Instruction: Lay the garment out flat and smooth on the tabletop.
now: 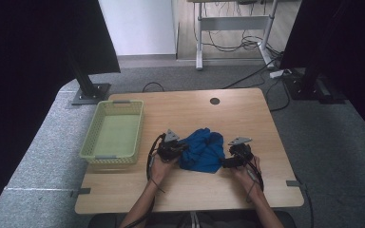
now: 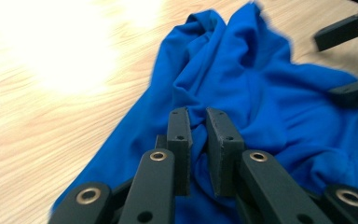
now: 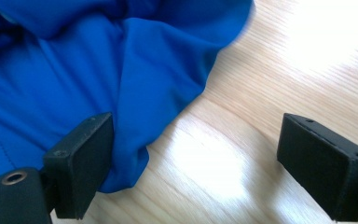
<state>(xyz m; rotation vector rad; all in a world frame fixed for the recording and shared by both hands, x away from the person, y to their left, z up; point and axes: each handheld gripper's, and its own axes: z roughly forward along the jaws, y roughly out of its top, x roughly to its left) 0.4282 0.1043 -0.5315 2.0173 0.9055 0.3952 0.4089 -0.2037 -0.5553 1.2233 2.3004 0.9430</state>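
Blue cloth [image 2: 261, 98] pinched in left gripper [image 2: 198, 123] jaws; right gripper [image 3: 196, 154] jaws spread.

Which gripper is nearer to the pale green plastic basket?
Left. The left gripper sits just right of the pale green plastic basket, pinching the crumpled blue cloth. The right gripper is beyond that cloth, open at its far edge.

readable text: none | labels, brands, numbers: none legible, possibly too small in the high view
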